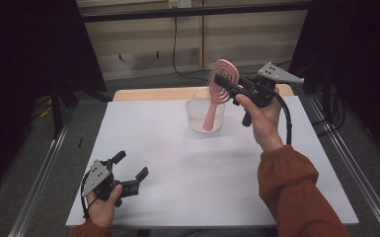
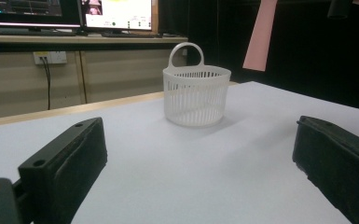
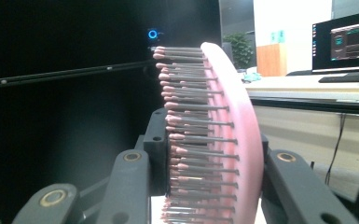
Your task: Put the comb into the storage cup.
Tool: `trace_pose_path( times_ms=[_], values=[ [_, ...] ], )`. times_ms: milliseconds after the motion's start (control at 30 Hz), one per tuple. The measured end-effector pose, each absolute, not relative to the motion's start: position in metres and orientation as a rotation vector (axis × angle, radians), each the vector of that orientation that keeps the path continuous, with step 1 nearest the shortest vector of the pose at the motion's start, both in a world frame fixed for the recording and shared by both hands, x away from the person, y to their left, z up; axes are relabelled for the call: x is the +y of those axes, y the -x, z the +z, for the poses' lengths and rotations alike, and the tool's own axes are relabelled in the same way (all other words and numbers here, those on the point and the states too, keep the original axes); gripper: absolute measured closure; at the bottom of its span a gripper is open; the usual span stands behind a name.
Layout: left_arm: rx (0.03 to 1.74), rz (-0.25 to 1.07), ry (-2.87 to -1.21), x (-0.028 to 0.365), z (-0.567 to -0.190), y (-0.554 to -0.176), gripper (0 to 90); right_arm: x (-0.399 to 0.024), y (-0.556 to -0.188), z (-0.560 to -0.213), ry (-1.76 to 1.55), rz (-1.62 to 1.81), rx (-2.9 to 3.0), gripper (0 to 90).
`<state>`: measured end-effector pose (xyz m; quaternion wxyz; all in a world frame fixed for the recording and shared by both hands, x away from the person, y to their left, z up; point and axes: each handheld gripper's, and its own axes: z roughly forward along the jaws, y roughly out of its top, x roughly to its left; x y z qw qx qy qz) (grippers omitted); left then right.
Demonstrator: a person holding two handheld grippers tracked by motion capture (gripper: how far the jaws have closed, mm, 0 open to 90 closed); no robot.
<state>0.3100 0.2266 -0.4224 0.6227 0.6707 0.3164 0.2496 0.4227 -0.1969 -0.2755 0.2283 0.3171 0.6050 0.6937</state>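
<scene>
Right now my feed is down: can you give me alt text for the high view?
The right gripper holds a pink hairbrush by its head, handle hanging down into a white slatted basket at the far middle of the white table. The left gripper rests at the near left corner, fingers open with nothing between them.

White rectangular tabletop (image 1: 177,192) on a pale wooden base, a strip of wood showing at the far edge (image 1: 148,93). Grey carpeted floor (image 1: 74,133) around it. Far wall in beige panels (image 1: 143,37), with a black cable (image 1: 174,47) hanging down from a white wall socket (image 1: 179,3). Black curtains flank the scene, left (image 1: 24,49) and right (image 1: 360,59). Metal floor rails (image 1: 39,173) run along both sides. Beyond the table, a wooden shelf (image 2: 74,39) carries lit computer monitors (image 2: 116,14). A potted green plant (image 3: 240,48) stands far off.
</scene>
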Motion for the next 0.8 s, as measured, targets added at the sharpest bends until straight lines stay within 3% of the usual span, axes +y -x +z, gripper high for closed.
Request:
trace_pose_path(
  times_ms=[800],
  values=[
    [0.714,0.593,-1.589,0.225,-0.424,-0.311,3.0,-0.193,-0.445,-0.261,-0.895,1.863,1.604,64.8]
  ],
)
